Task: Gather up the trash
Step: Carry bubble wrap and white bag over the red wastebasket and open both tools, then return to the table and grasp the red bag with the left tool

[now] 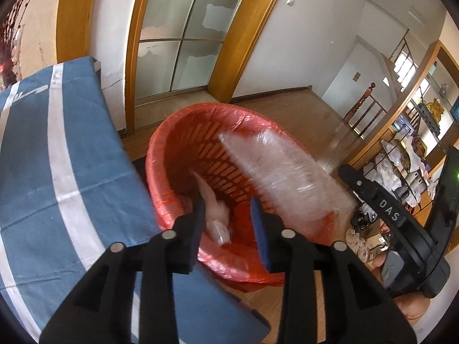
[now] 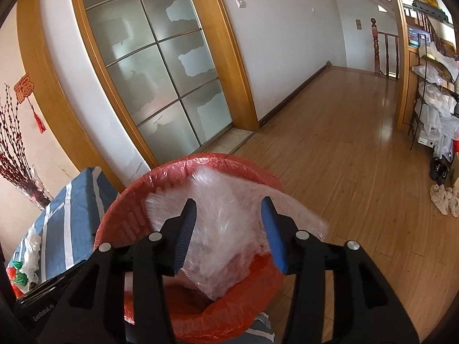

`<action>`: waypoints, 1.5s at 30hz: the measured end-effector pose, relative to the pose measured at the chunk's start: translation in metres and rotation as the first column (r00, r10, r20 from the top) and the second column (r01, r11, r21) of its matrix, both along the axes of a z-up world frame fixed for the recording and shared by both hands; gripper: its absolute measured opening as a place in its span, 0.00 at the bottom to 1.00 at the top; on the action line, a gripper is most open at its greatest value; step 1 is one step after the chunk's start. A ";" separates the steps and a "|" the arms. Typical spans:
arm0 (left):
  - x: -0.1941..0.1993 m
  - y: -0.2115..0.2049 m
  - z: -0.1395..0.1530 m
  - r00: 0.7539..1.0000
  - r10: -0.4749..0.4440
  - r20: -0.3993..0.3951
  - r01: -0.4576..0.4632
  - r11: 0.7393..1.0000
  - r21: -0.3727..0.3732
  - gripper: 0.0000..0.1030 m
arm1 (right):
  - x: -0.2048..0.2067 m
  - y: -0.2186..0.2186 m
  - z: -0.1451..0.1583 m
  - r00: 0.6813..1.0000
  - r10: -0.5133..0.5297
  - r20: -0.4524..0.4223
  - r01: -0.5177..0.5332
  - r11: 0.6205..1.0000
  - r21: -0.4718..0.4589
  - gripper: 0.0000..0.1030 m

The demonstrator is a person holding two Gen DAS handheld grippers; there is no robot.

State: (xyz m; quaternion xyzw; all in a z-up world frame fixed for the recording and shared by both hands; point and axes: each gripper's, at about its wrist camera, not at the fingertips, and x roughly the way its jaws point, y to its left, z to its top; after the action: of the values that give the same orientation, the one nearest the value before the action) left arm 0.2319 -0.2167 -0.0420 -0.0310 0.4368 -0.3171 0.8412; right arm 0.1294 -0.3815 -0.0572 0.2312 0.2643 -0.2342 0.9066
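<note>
The red-lined basket (image 1: 200, 154) is viewed from close above by the left wrist camera. It is seen similarly from the right. The glass door (image 1: 178, 34) and wooden floor (image 2: 330, 149) are shared by both views.

Black grippers (image 1: 229, 209), blue-padded jaws, silver pivot pins.

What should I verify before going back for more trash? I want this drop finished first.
1. Left gripper open, empty: ok.
2. Right gripper open, empty: ok.
3. Clear plastic wrap fully inside red trash basket: not ok, it sticks above the rim.
4. Small white scrap inside basket: ok.
5. Red liner bag over rim: ok.
6. More trash on blue-striped table, white bag: ok.
</note>
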 end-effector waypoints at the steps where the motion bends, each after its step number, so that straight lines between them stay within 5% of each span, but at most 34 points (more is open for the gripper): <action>1: 0.000 0.003 0.000 1.000 0.007 0.000 -0.007 1.000 0.003 0.37 | -0.001 0.000 0.000 1.000 -0.001 -0.002 0.001 1.000 0.000 0.47; 16: -0.015 0.079 0.007 0.984 0.172 0.054 -0.175 0.984 0.043 0.54 | 0.000 0.007 0.004 0.999 0.027 -0.019 -0.028 0.999 -0.024 0.47; 29: -0.024 0.171 0.022 0.924 0.361 0.124 -0.371 0.926 0.070 0.57 | 0.013 0.050 0.012 0.990 0.136 -0.025 -0.137 0.989 -0.062 0.50; 33: -0.022 0.222 0.036 0.870 0.460 0.178 -0.478 0.875 0.075 0.57 | 0.024 0.074 0.012 0.979 0.202 -0.030 -0.203 0.977 -0.063 0.50; 40: -0.009 0.331 0.050 0.711 0.664 0.230 -0.695 0.714 0.086 0.57 | 0.049 0.129 0.016 0.933 0.357 -0.044 -0.359 0.930 -0.074 0.50; 45: 0.012 0.385 0.038 0.641 0.739 0.208 -0.766 0.630 0.124 0.57 | 0.064 0.177 0.017 0.881 0.469 -0.066 -0.474 0.876 -0.094 0.50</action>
State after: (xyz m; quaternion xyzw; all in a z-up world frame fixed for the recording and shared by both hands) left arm 0.2443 0.1680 -0.0042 -0.1036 0.3544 0.1082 0.9230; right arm 0.1936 -0.2046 -0.0404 0.1061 0.3182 -0.0248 0.9417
